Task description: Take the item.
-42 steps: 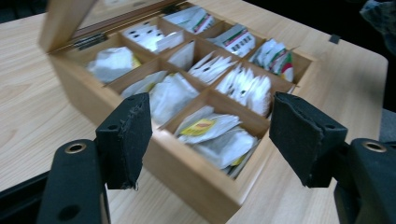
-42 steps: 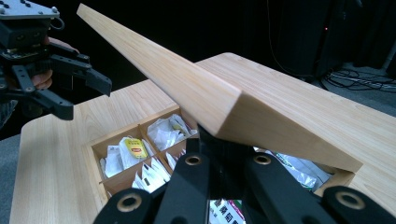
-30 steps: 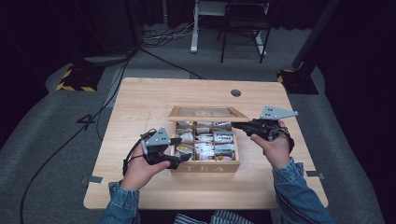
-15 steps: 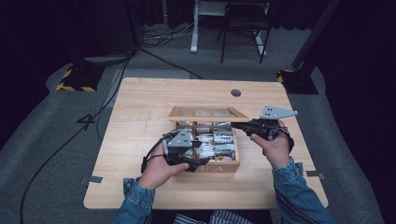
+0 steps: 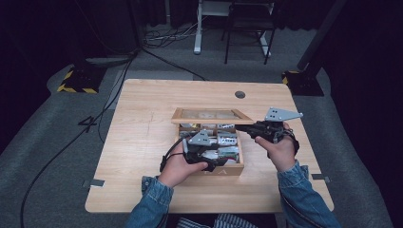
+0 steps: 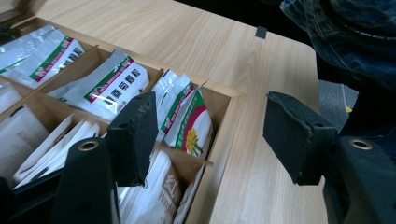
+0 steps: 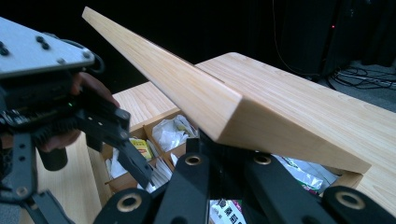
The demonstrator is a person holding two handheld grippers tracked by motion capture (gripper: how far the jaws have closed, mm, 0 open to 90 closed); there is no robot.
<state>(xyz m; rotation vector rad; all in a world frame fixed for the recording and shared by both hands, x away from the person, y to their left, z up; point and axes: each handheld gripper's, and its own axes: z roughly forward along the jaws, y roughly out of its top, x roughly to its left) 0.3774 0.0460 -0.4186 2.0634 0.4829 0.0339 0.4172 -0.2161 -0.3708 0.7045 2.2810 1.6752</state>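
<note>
A wooden box (image 5: 209, 169) with compartments full of tea sachets sits mid-table. Its lid (image 5: 211, 115) stands raised at the back, and my right gripper (image 5: 241, 127) is shut on the lid's right edge. In the right gripper view the lid (image 7: 196, 88) slants up from between my right gripper's (image 7: 224, 156) jaws. My left gripper (image 5: 219, 163) hovers low over the box's front right part, open. Its jaws have just been closing, with nothing pinched between them. Below my left gripper (image 6: 212, 126) lie a green-and-red sachet (image 6: 187, 116) and the box's corner wall (image 6: 223, 135).
Bare tabletop (image 5: 142, 123) spreads to the left of the box and behind it, with a round cable hole (image 5: 240, 94) at the back. A chair and a white stand are on the floor beyond the table. Cables run along the floor at the left.
My left hand has moved right, from the box's left side to over its front right compartments. The right hand and the raised lid have stayed still.
</note>
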